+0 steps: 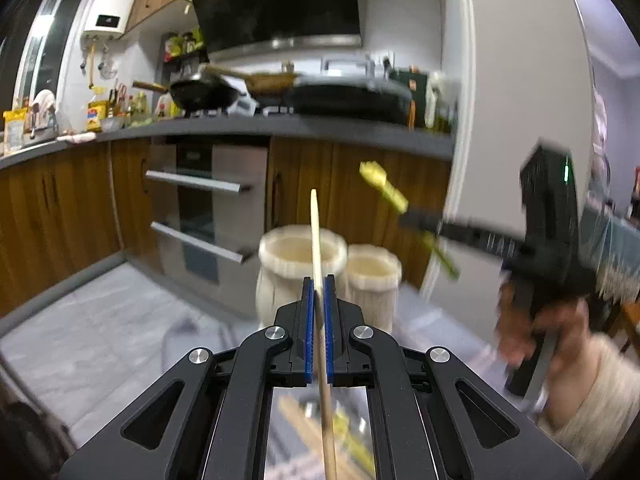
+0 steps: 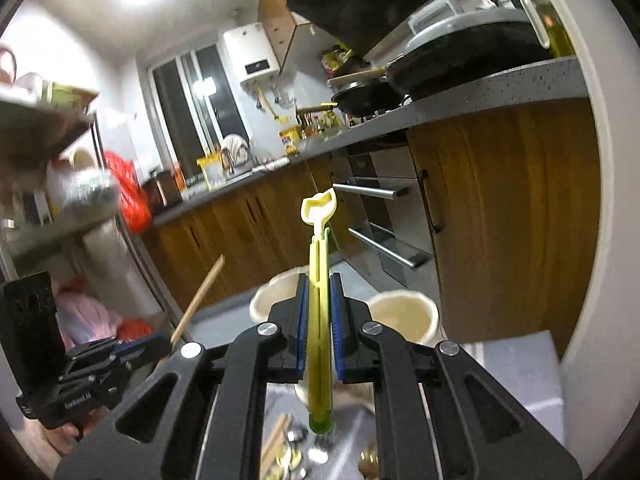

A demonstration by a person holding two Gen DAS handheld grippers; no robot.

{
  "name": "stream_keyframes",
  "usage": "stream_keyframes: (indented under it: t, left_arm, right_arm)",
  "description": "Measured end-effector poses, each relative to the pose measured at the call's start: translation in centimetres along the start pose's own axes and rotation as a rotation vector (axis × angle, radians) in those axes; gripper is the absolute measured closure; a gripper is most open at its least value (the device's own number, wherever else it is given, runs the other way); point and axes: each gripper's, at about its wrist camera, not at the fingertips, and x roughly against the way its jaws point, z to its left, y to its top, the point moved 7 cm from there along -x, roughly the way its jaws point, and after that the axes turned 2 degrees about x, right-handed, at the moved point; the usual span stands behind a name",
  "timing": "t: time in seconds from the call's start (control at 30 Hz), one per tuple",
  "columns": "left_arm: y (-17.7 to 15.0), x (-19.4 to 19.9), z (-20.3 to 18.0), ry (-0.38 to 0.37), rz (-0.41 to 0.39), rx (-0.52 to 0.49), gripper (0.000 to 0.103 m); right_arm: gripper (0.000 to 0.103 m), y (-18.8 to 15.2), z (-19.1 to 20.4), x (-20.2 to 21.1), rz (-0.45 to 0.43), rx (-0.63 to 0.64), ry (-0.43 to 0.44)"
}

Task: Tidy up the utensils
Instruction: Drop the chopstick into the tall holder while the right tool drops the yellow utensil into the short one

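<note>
Left gripper (image 1: 319, 292) closed on a wooden chopstick (image 1: 316, 236), pads clamping mid-shaft, tip pointing up and forward. Right gripper (image 2: 319, 296) closed on a yellow-green plastic utensil (image 2: 319, 264), held along its slotted handle, the pale forked end clear of the jaws. Both items look light and stiff; the chopstick is thin and smooth, so it may pivot or slip in a mid-shaft pinch, whereas the plastic handle is broader and flatter and should sit more securely. Under both grippers, blurred: a pile of loose utensils (image 2: 280, 448) on the table. Just beyond the fingertips stand two cream holders, the wider one (image 1: 302, 252) beside the narrower one (image 1: 374, 276), both seemingly empty. Farther off: oven (image 1: 204, 204), counter (image 1: 280, 126) with pans.
</note>
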Motion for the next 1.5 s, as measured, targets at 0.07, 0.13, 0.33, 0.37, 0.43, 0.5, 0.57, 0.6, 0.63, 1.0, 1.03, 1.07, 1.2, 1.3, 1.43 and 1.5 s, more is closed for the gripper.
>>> stream_keyframes:
  t: [0.07, 0.13, 0.33, 0.37, 0.43, 0.5, 0.57, 0.6, 0.63, 1.0, 1.03, 1.07, 1.2, 1.3, 1.43, 1.5]
  left_arm:
    - [1.8, -1.3, 0.1, -0.010, -0.033, 0.016, 0.098]
    - [3.6, -2.9, 0.2, -0.017, -0.059, 0.032, 0.098]
    - [6.4, -8.0, 1.2, 0.002, -0.121, 0.087, 0.098]
    - [6.7, -8.9, 1.5, 0.007, -0.129, 0.100, 0.098]
    - [7.0, -9.9, 2.0, 0.006, -0.141, 0.122, 0.098]
    - [7.4, -11.1, 2.4, 0.035, -0.152, 0.118, 0.098]
    - [7.4, -11.8, 2.6, 0.073, -0.167, 0.093, 0.098]
    - [7.3, -12.0, 2.6, 0.085, -0.170, 0.084, 0.098]
    - [7.0, -12.3, 2.7, 0.103, -0.177, 0.074, 0.098]
    - [5.4, -12.7, 3.5, 0.138, -0.178, 0.050, 0.098]
    - [5.0, -12.3, 3.5, 0.136, -0.179, 0.048, 0.098]
    - [4.6, -11.8, 3.4, 0.134, -0.177, 0.042, 0.098]
    - [3.2, -10.1, 3.1, 0.137, -0.164, 0.026, 0.098]
    - [2.0, -8.8, 2.5, 0.151, -0.156, -0.005, 0.098]
    - [1.1, -6.9, 2.2, 0.156, -0.169, -0.001, 0.098]
    - [0.8, -6.5, 2.3, 0.141, -0.166, 0.019, 0.098]
  right_arm:
    - [0.093, 0.5, -1.0, -1.1, -0.002, -0.029, -0.002]
    - [0.093, 0.8, -2.3, -2.3, -0.003, -0.066, -0.002]
    - [0.093, 0.8, -4.8, -4.9, 0.004, -0.153, -0.006]
    - [0.093, 0.6, -4.9, -5.1, 0.007, -0.155, -0.009]
    - [0.093, 0.3, -5.3, -5.4, 0.012, -0.157, -0.014]
    - [0.093, 0.2, -5.4, -5.6, 0.006, -0.156, -0.023]
    - [0.093, 0.0, -5.6, -5.9, -0.005, -0.136, -0.054]
    - [0.093, -0.1, -5.8, -6.0, -0.006, -0.128, -0.073]
    - [0.093, -0.2, -6.0, -6.1, -0.005, -0.121, -0.096]
    - [0.093, -1.8, -5.2, -6.5, 0.000, 0.025, -0.215]
    - [0.093, -2.0, -5.0, -6.3, 0.003, 0.042, -0.226]
    - [0.093, -2.1, -4.8, -6.0, 0.006, 0.057, -0.235]
    - [0.093, -2.4, -4.3, -5.3, 0.017, 0.078, -0.247]
    - [0.093, -2.7, -3.5, -4.3, 0.011, 0.107, -0.250]
    - [0.093, -3.4, -2.5, -3.2, 0.010, 0.138, -0.263]
    - [0.093, -3.6, -2.4, -2.7, 0.007, 0.140, -0.265]
